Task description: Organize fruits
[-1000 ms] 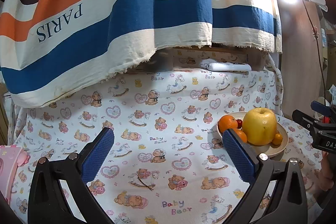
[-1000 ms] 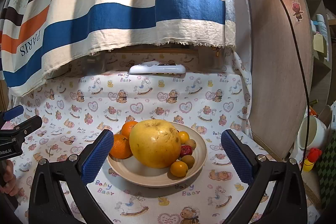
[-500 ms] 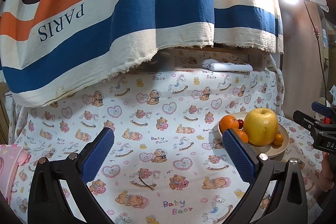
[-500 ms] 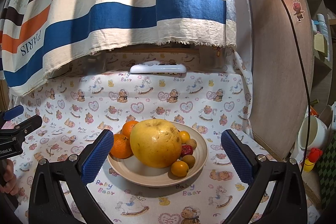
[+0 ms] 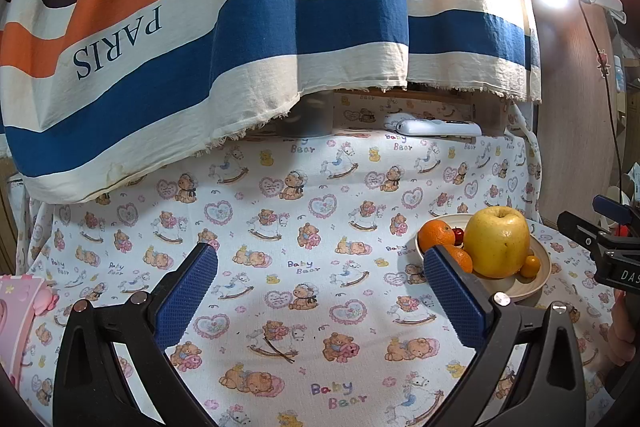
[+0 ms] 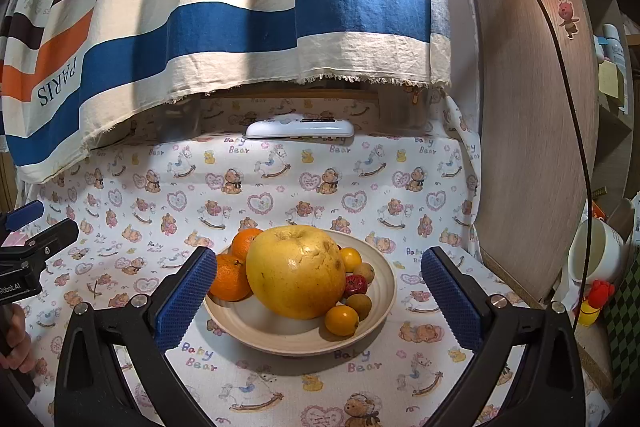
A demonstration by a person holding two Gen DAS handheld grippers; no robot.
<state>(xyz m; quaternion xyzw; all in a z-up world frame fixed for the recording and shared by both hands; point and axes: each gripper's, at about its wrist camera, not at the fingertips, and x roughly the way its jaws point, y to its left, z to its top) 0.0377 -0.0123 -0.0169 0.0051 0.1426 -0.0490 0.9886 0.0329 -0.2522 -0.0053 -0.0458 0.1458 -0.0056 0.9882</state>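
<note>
A beige bowl [image 6: 376,327] sits on the bear-print cloth, holding a big yellow pomelo [image 6: 295,271], two oranges [image 6: 230,277], small yellow kumquats [image 6: 341,320], a red fruit [image 6: 356,284] and brown longans. My right gripper [image 6: 319,291] is open, its blue pads either side of the bowl, nothing between them. In the left wrist view the same bowl [image 5: 520,289] lies at the right with the pomelo [image 5: 496,241]. My left gripper [image 5: 320,291] is open over bare cloth, its right pad in front of an orange [image 5: 436,235].
A striped "PARIS" cloth [image 5: 240,27] hangs over the back. A white remote [image 6: 300,128] lies at the table's rear. A pink box [image 5: 16,315] sits at the far left. A wooden panel [image 6: 532,147], a white cup [image 6: 596,251] and a lamp cable stand on the right.
Both views have shifted only slightly; the left gripper has drifted a little, so the bowl sits marginally further right. Fruits and bowl have not moved.
</note>
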